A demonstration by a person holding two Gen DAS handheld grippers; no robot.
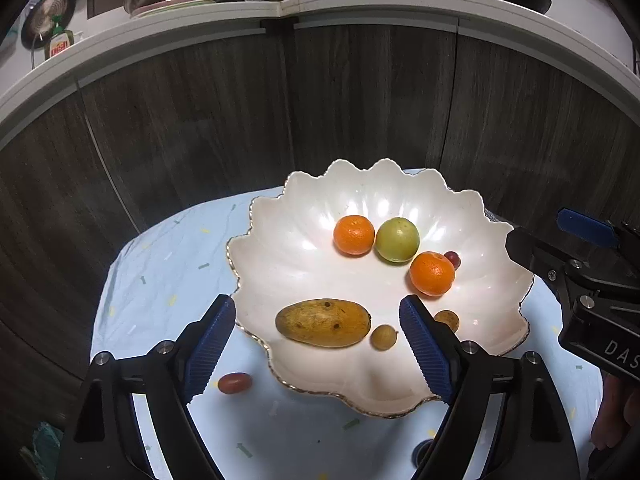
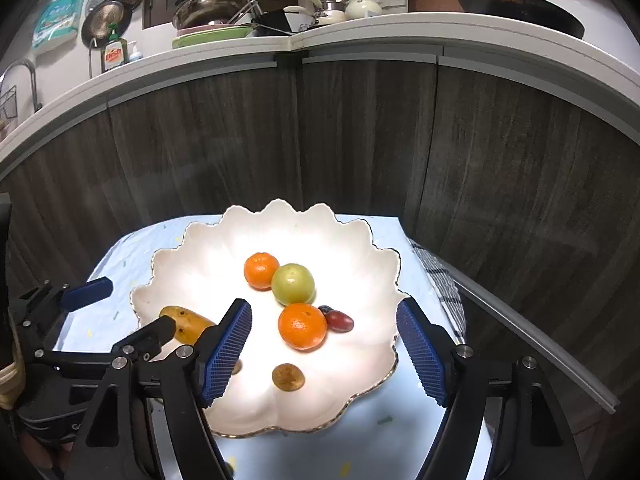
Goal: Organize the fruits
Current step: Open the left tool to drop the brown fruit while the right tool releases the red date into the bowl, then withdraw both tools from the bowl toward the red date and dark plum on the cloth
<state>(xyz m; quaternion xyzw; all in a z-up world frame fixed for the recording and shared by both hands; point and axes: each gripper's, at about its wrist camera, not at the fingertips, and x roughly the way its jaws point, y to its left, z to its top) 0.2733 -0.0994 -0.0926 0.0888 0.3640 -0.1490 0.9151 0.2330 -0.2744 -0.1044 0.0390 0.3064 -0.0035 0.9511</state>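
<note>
**Both grippers open over a bowl of fruit**

A small table under a pale blue cloth [image 1: 160, 280] stands before dark wood cabinet fronts [image 1: 360, 100]. On the cloth sits a wide white bowl [image 1: 280, 248] with a scalloped, gold-edged rim.

The left gripper [image 1: 316, 344] hangs over the near edge of the bowl, jaws spread wide with nothing gripped; its left finger is outside the rim and its right finger is over the bowl. The right gripper [image 2: 324, 356] also stands wide open over the bowl's near part and holds nothing.

Inside the bowl, a yellow-brown mango [image 1: 323, 322] lies on its side near the front, framed between the left gripper's fingers but untouched. Behind it, a green round fruit [image 1: 397, 239] touches an orange [image 1: 354, 235] on its left, and a second orange [image 1: 432, 273] sits just in front to the right. Two small brown round fruits lie near the front: one [image 1: 383, 336] just beside the mango's end, the other [image 1: 448, 319] partly hidden behind the left gripper's right finger. A red grape [image 2: 340, 321] rests against the second orange, with something dark behind it that is too hidden to tell.

Another red grape [image 1: 235, 382] lies outside the bowl on the cloth, near the left gripper's left finger.
</note>
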